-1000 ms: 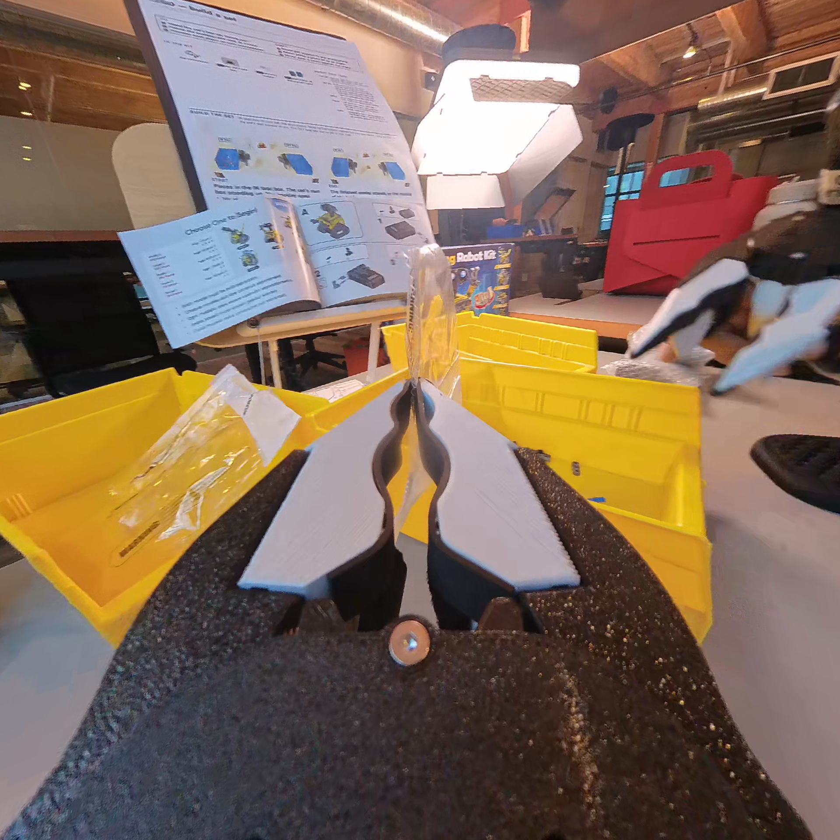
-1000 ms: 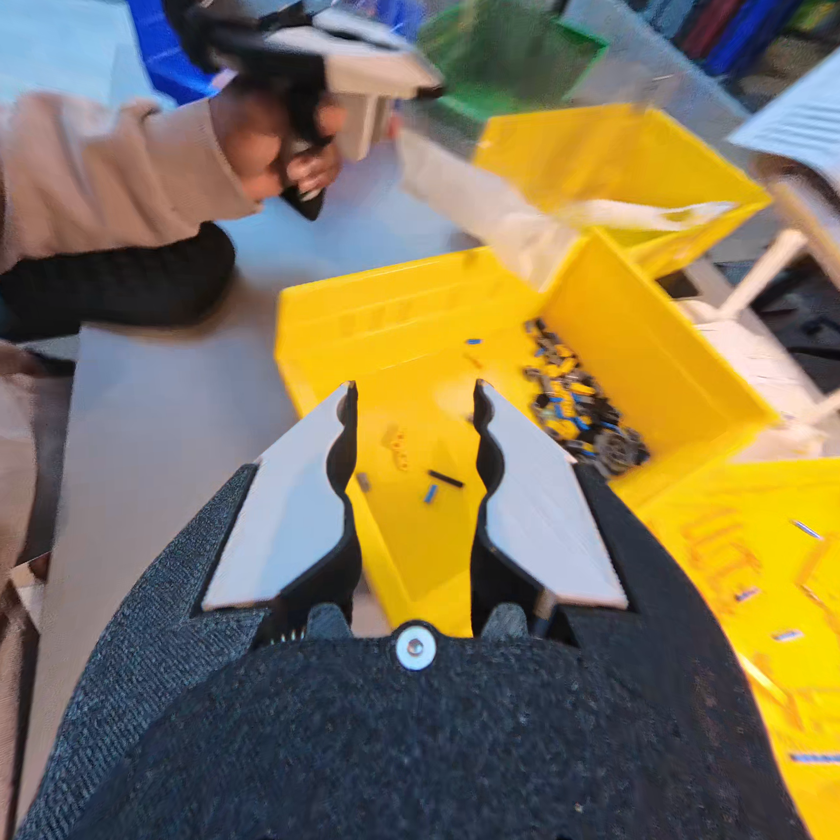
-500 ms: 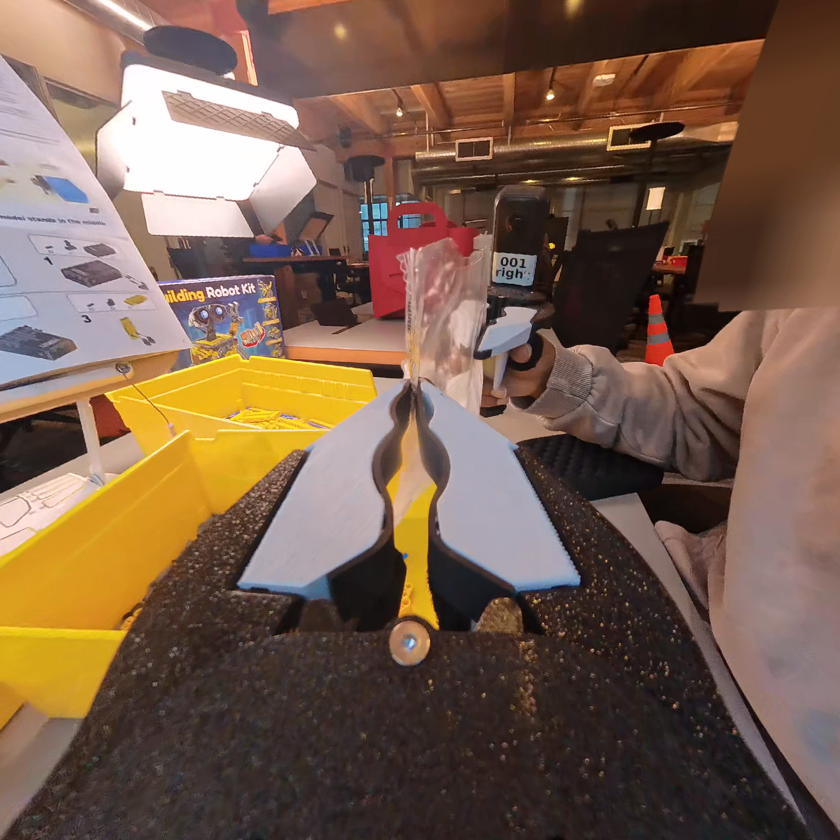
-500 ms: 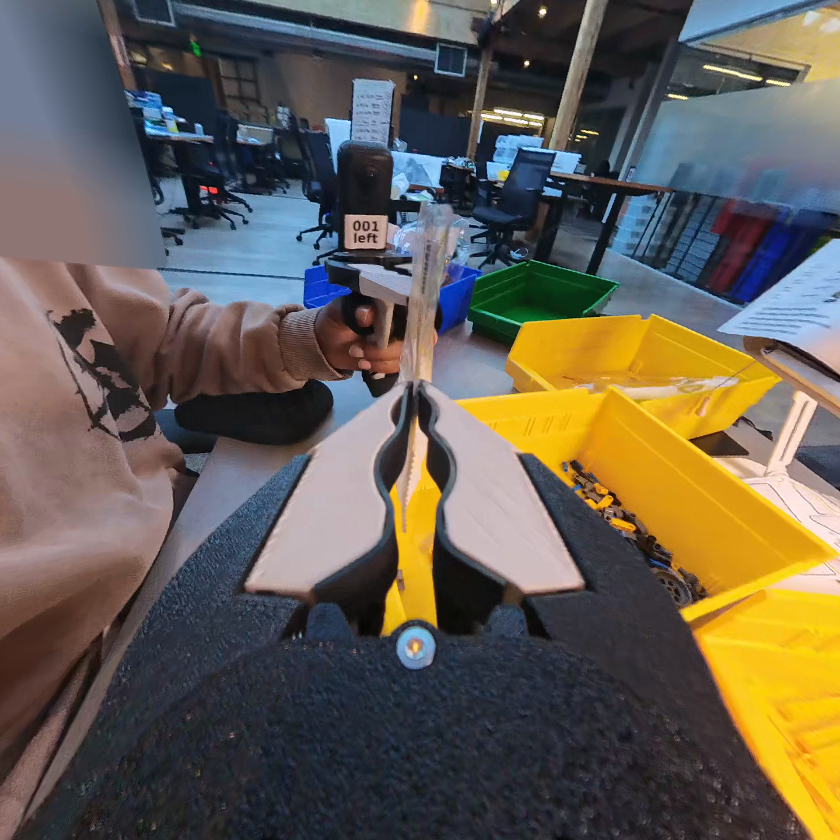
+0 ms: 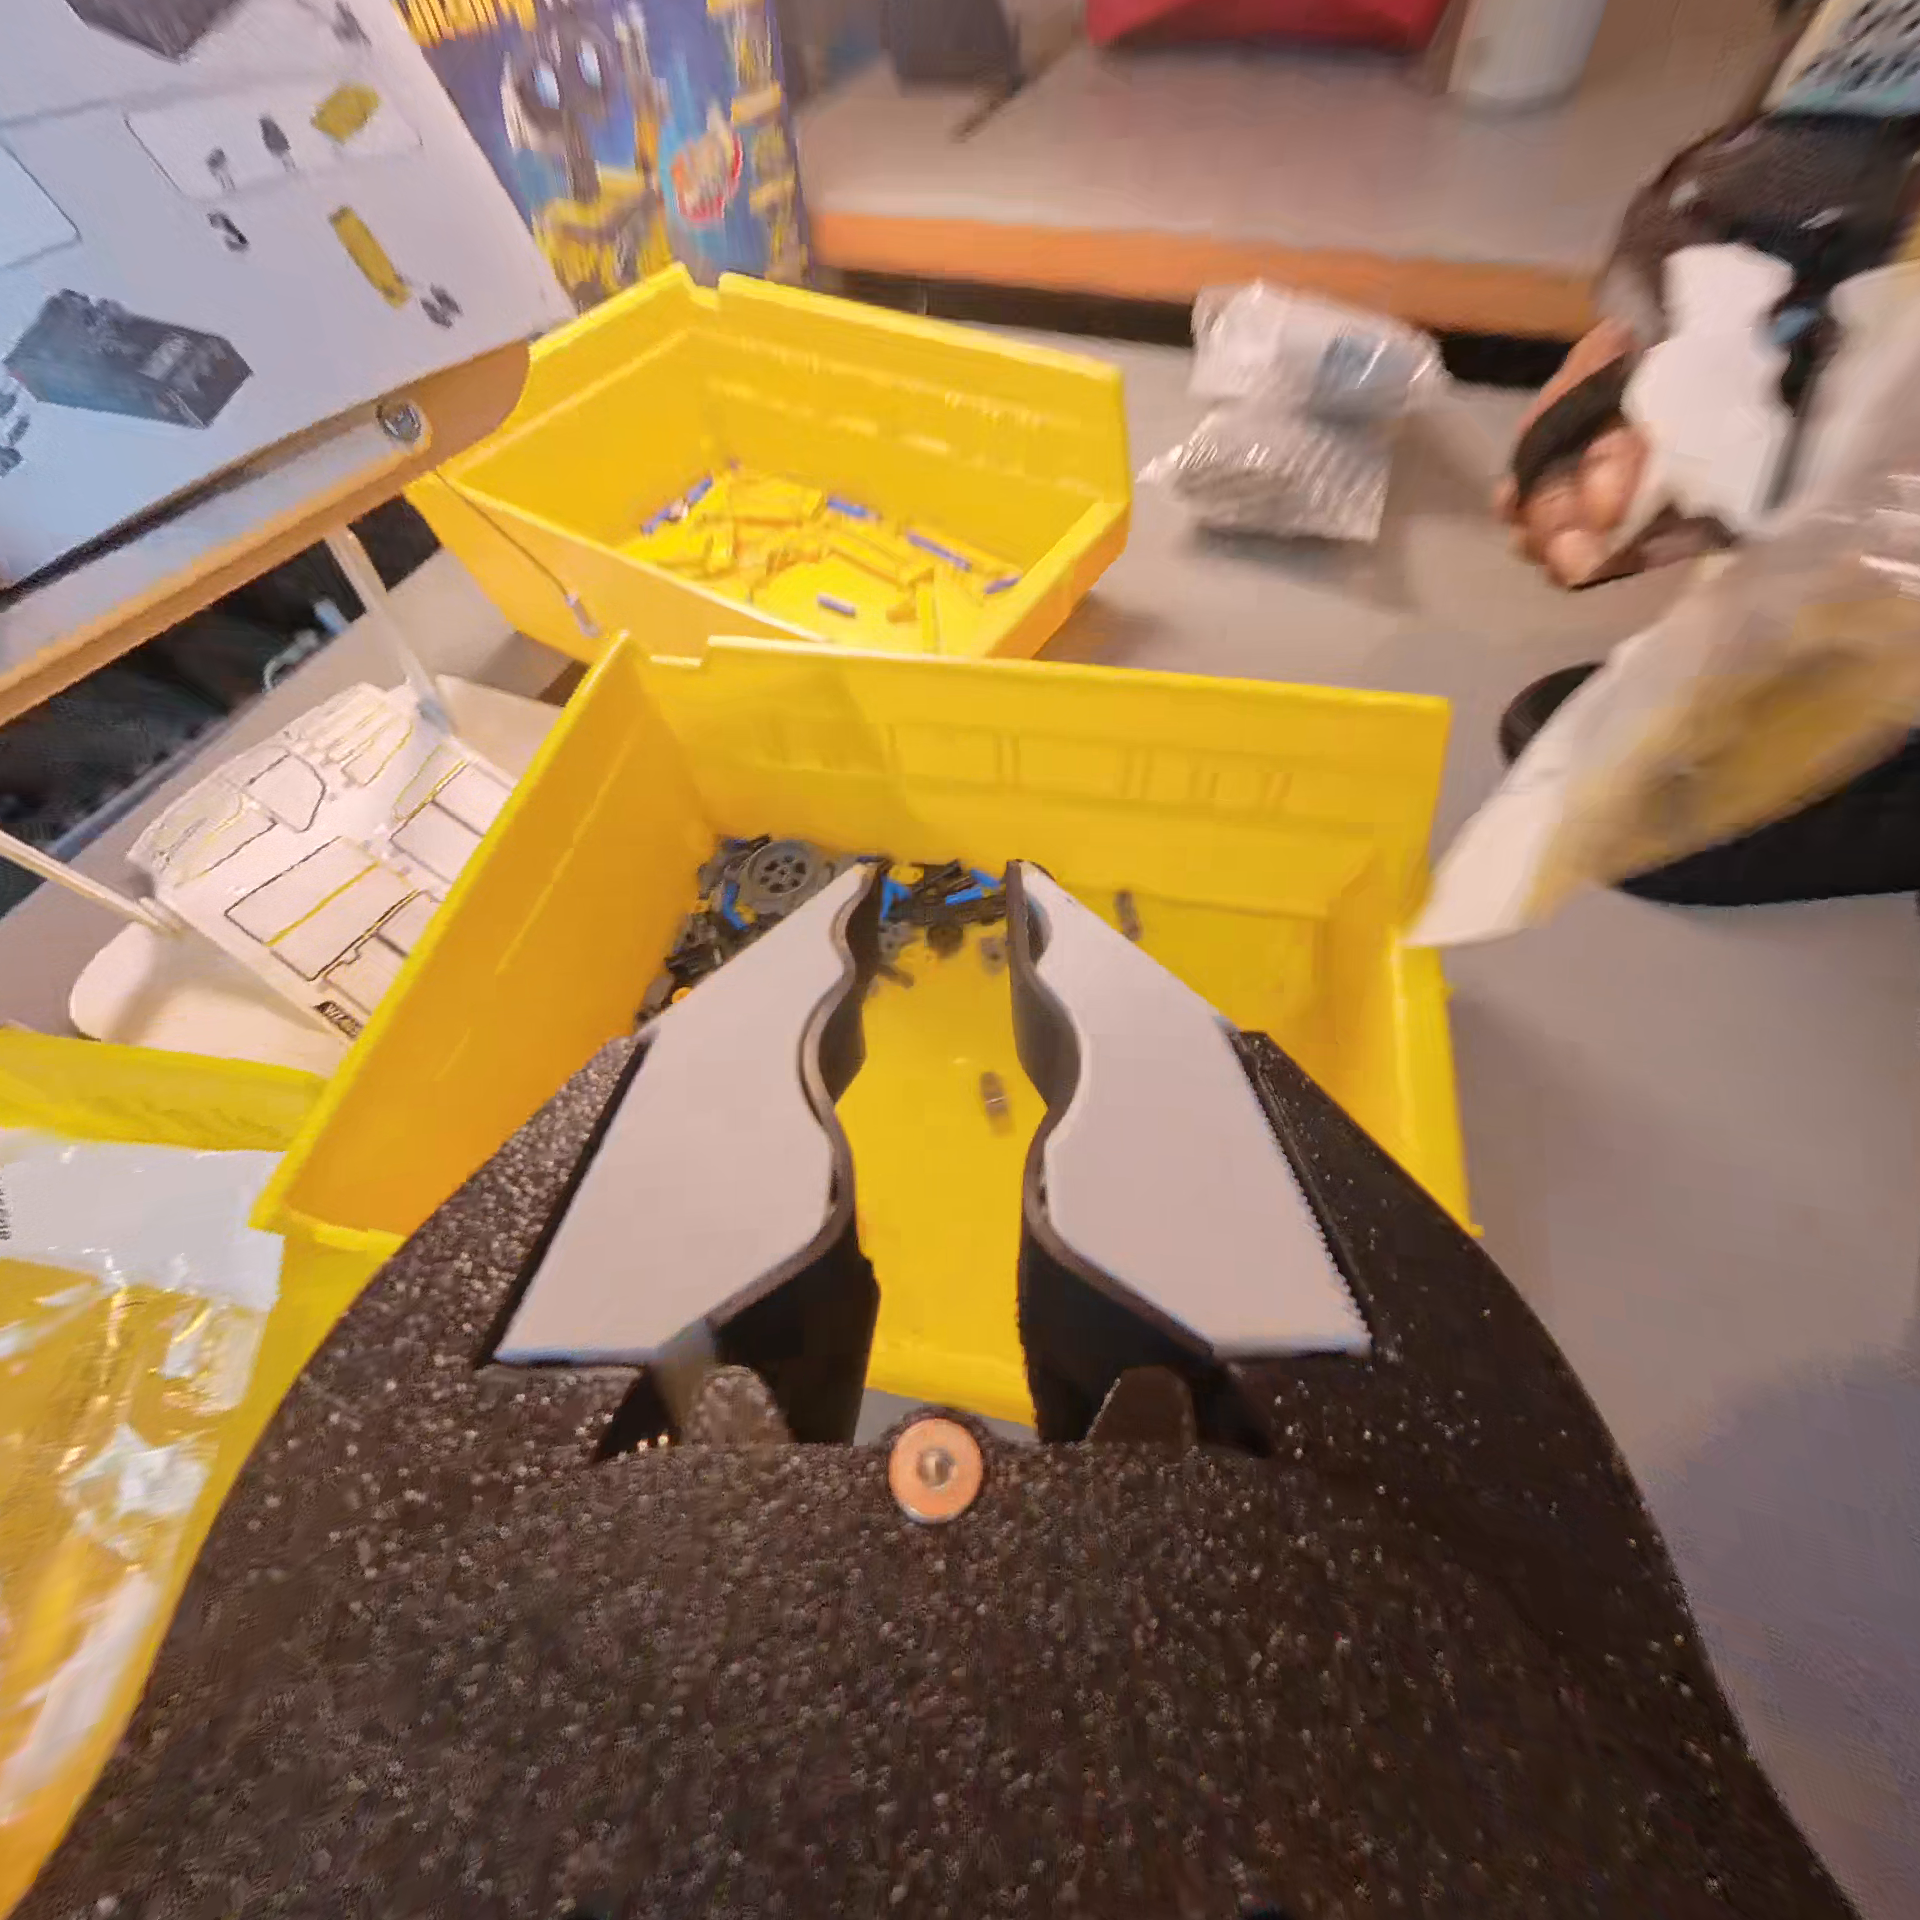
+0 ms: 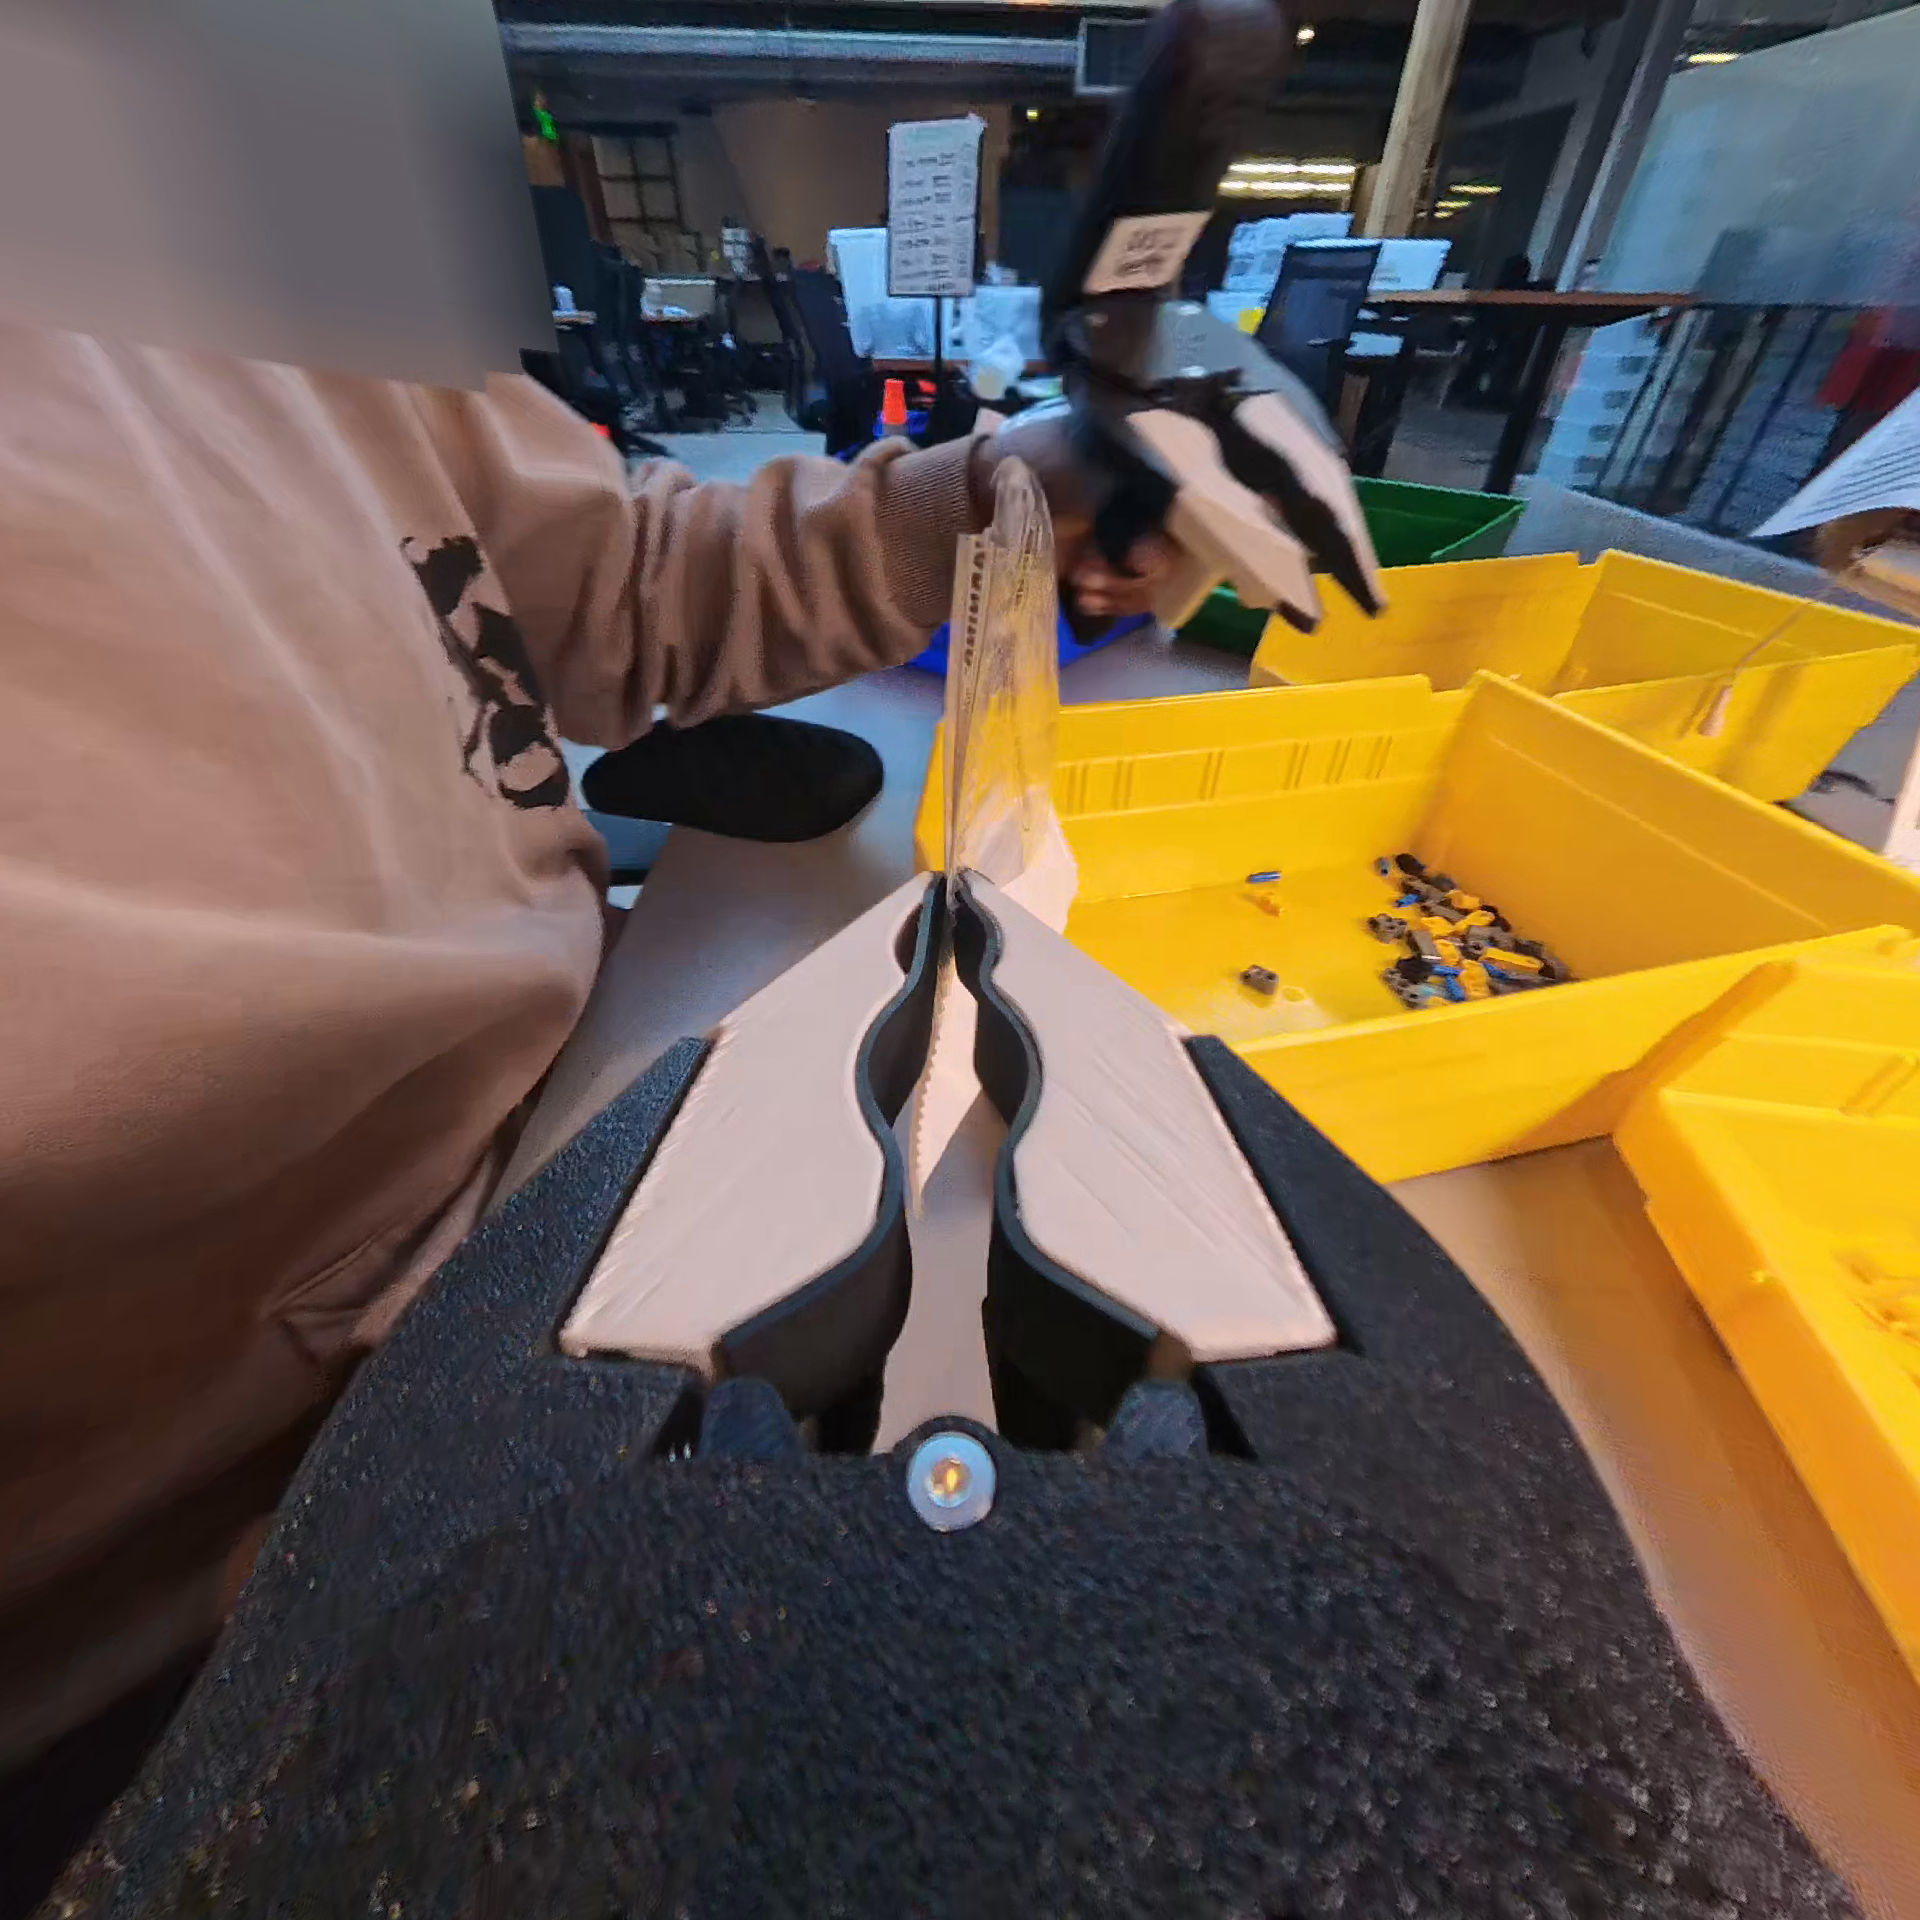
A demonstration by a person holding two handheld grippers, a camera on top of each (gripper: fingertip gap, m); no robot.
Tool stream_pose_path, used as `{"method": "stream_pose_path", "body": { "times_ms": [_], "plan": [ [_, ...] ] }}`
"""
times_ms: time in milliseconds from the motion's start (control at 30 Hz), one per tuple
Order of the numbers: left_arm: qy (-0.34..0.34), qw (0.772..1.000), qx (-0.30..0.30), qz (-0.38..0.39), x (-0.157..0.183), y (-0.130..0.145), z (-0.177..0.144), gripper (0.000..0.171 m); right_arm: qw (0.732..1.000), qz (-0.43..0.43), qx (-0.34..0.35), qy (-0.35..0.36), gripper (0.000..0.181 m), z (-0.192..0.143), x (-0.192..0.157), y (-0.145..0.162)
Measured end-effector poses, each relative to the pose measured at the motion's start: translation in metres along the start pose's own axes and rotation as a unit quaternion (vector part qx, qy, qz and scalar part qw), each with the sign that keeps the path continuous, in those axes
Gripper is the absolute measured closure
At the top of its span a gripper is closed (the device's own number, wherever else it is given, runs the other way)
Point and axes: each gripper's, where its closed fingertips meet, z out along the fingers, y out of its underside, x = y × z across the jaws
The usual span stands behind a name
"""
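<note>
My left gripper (image 5: 938, 873) is open and empty, and points down into a yellow bin (image 5: 1039, 707). A pile of small black, blue and yellow parts (image 5: 790, 883) lies just past its fingertips. My right gripper (image 6: 951, 883) is shut on a clear, empty-looking plastic bag (image 6: 1003, 665), held upright beside the near-left corner of the same bin (image 6: 1247, 717). The bag (image 5: 1662, 748) also shows blurred at the right of the left wrist view, hanging from the right gripper (image 5: 1725, 395). The left gripper (image 6: 1338, 613) shows above the bin in the right wrist view.
A second yellow bin (image 5: 914, 343) of yellow and blue parts stands behind the first. There is an instruction board on a stand (image 5: 208, 208) at the left, a sealed bag of parts (image 5: 1299, 416) on the table, a crumpled bag (image 5: 104, 1351) in the near-left bin, and a black pad (image 6: 738, 774). Some 20 cm of space lies between my two pairs of fingers.
Half a second ago both grippers pinched the bag. The left has let go, opened and tipped down over the bin. The right still holds the bag.
</note>
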Motion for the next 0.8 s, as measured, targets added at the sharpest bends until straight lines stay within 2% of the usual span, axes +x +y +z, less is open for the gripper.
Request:
{"method": "stream_pose_path", "body": {
  "times_ms": [67, 167, 267, 367, 467, 600, 700, 800],
  "plan": [
    [0.009, 0.995, -0.098, 0.014, -0.016, 0.006, 0.030, 0.137, 0.999, 0.007, 0.006, -0.046, 0.181, -0.002, -0.016, 0.004],
    [0.013, 0.974, -0.221, 0.044, -0.042, 0.024, 0.080, 0.137, 0.997, 0.015, 0.008, -0.078, 0.181, -0.004, -0.027, 0.008],
    [0.030, 0.953, -0.301, 0.033, -0.055, 0.047, 0.125, 0.135, 0.998, 0.010, 0.003, -0.061, 0.181, -0.008, -0.024, 0.009],
    [0.028, 0.934, -0.354, 0.029, -0.066, 0.069, 0.153, 0.131, 0.999, 0.009, 0.017, -0.051, 0.181, -0.015, -0.025, 0.006],
    [0.031, 0.925, -0.379, 0.020, -0.069, 0.086, 0.165, 0.132, 0.998, 0.015, 0.028, -0.051, 0.181, -0.018, -0.026, 0.008],
    [0.031, 0.923, -0.382, 0.023, -0.071, 0.085, 0.162, 0.135, 0.997, 0.024, 0.029, -0.062, 0.181, -0.016, -0.025, 0.012],
    [0.039, 0.934, -0.355, 0.029, -0.066, 0.076, 0.155, 0.136, 0.997, 0.024, 0.027, -0.068, 0.181, -0.014, -0.027, 0.014],
    [0.048, 0.952, -0.301, 0.035, -0.057, 0.053, 0.138, 0.136, 0.997, 0.024, 0.033, -0.072, 0.181, -0.015, -0.029, 0.013]
  ]
}}
